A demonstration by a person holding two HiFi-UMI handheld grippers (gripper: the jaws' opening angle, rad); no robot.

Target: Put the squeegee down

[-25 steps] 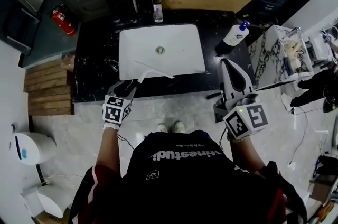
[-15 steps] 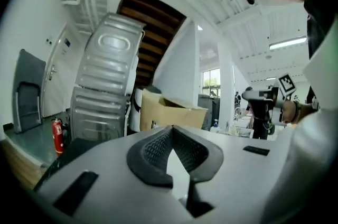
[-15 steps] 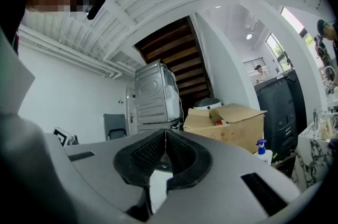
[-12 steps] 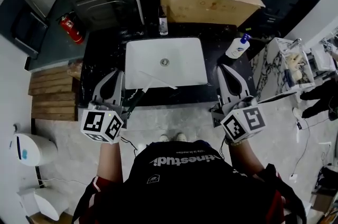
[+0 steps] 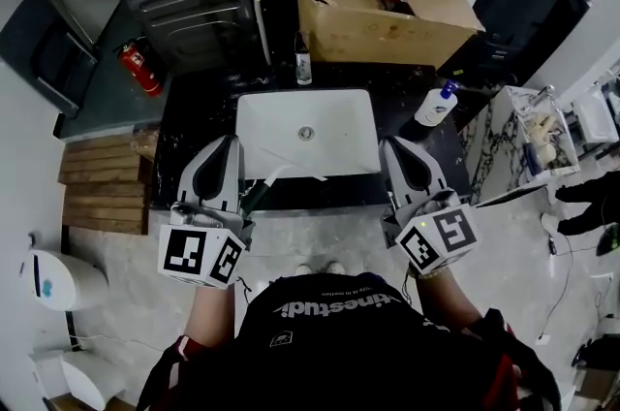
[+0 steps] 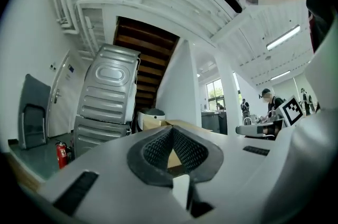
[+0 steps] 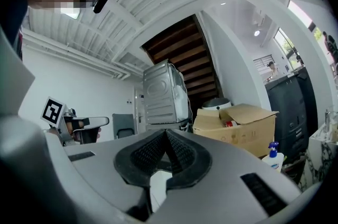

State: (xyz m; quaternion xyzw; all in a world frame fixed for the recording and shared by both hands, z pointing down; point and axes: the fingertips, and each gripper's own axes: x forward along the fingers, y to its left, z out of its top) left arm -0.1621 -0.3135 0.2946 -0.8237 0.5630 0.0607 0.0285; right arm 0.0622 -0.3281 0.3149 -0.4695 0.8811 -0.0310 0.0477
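Item: white-bladed squeegee with a dark handle (image 5: 276, 175), lying on the near rim of the white rectangular sink (image 5: 339, 113). Its handle points near-left over the black marble table (image 5: 189, 123).

We record the left gripper (image 5: 226, 150) just left of it, fingers closed on nothing.

Right gripper (image 5: 395, 149), right of the sink: fingers closed, empty.

Far side: open brown cardboard box (image 5: 387, 26).

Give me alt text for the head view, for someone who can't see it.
From above, a person at a black counter with a white sink holds the left hand-held gripper and right hand-held gripper, both shut and empty, over the counter's front edge. A squeegee lies at the sink's front rim, beside the left one.
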